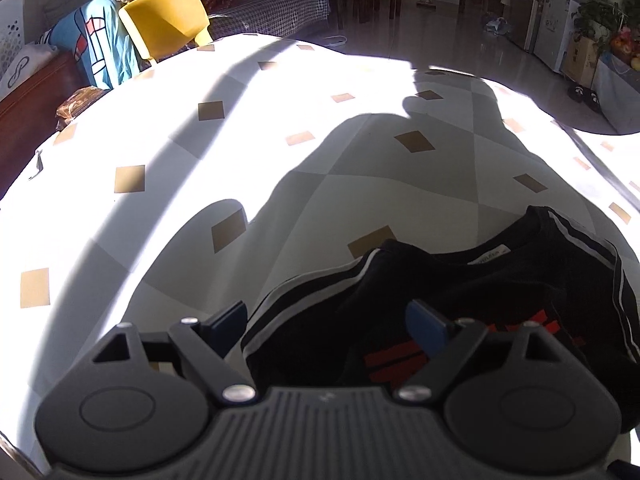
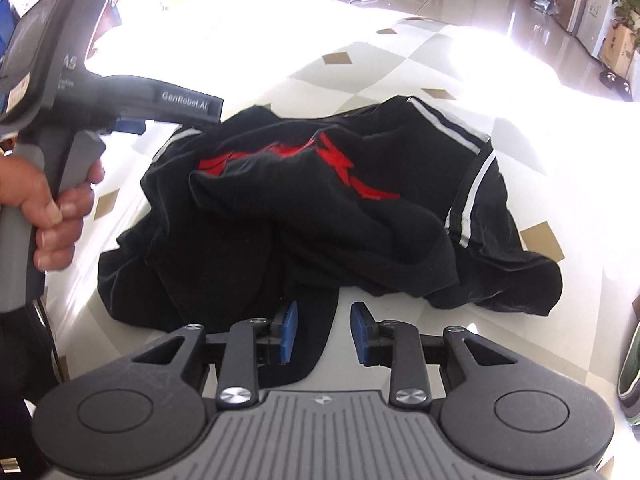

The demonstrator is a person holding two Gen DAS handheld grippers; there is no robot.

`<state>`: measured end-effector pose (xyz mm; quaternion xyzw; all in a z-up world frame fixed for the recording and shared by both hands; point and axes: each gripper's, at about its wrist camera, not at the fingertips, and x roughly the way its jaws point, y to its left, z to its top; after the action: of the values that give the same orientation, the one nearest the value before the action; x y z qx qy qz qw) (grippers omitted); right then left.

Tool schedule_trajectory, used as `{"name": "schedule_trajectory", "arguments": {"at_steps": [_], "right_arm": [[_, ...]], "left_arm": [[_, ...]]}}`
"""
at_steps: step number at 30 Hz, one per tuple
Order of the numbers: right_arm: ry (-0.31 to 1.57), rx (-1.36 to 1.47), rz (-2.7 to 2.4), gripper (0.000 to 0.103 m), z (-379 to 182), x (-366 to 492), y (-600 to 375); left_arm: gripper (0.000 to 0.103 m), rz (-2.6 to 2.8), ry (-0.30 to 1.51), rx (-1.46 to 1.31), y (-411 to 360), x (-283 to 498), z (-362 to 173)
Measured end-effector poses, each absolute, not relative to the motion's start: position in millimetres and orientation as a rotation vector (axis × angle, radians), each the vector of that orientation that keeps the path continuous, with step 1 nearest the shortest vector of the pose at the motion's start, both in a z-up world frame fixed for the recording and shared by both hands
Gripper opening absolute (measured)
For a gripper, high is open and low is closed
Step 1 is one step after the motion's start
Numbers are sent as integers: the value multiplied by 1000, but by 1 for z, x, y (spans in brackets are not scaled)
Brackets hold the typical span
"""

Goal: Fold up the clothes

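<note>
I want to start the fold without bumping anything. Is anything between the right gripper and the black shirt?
Nothing visible stands in the way. The right gripper is open right at the near edge of the crumpled black shirt, a flap of which lies between its fingers. The left gripper is open over the shirt's far side.

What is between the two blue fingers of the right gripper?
In the right wrist view, a strip of the black shirt and bare tablecloth lie between the open right gripper's fingers.

black hand-held gripper [image 2: 323,334], blue pads [image 2: 291,332]
</note>
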<state>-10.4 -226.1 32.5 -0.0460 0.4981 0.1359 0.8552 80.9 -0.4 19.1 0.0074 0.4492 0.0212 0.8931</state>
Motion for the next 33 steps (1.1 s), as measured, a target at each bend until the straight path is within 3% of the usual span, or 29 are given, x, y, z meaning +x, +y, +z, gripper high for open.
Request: {"name": "schedule_trajectory", "arguments": {"at_steps": [7, 18, 21, 25, 33], "right_arm": [[972, -53, 185, 41, 40, 17, -220], [970, -50, 121, 44, 24, 44, -209], [996, -57, 104, 45, 12, 53, -209], [1033, -65, 83, 50, -6, 64, -209], [1053, -98, 85, 51, -15, 57, -207]], "left_arm": [[88, 6, 951, 21, -12, 82, 12], [88, -47, 992, 50, -25, 82, -6], [91, -49, 1012, 63, -27, 84, -13], [102, -28, 1038, 72, -27, 88, -22], [102, -25, 1059, 52, -24, 92, -31]]}}
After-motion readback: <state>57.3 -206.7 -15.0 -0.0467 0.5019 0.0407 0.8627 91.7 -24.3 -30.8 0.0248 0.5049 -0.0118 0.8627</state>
